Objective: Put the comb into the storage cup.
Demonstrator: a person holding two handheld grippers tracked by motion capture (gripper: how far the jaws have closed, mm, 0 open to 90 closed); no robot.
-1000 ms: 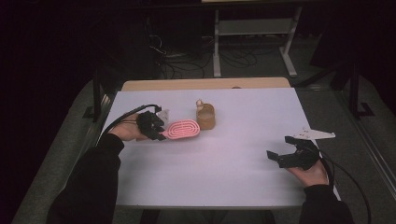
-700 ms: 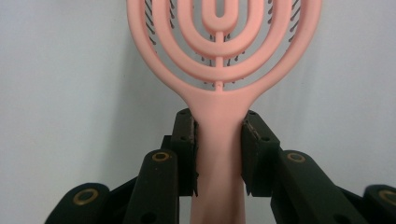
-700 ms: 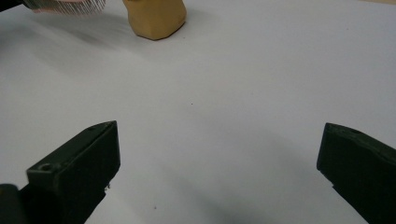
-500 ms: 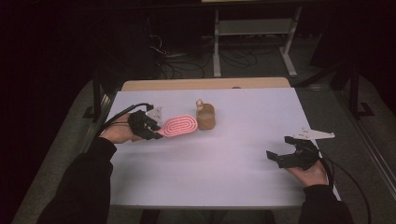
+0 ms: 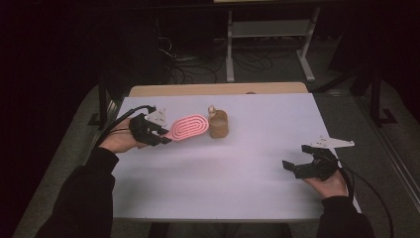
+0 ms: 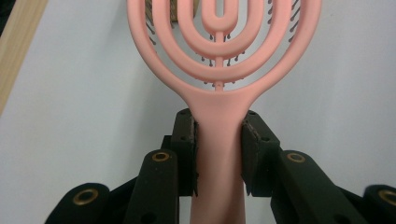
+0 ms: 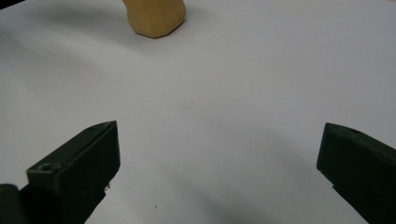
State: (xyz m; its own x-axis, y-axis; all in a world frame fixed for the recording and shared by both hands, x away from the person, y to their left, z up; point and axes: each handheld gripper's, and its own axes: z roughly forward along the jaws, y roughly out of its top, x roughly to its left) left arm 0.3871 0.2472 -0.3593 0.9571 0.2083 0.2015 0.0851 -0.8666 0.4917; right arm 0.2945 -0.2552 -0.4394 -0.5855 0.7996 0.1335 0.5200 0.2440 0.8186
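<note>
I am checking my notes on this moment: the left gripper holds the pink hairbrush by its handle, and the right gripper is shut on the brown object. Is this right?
Not quite. The right gripper is open and holds nothing; the right gripper view shows its jaws wide apart over the white table, with the brown object farther off. The left gripper does hold the pink hairbrush by its handle.

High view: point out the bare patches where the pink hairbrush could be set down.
Bare tabletop runs between the left gripper and the right gripper, in front of the brown jar. The stretch right of the jar is free too. It is crowded where the pink hairbrush nearly meets the jar.
</note>
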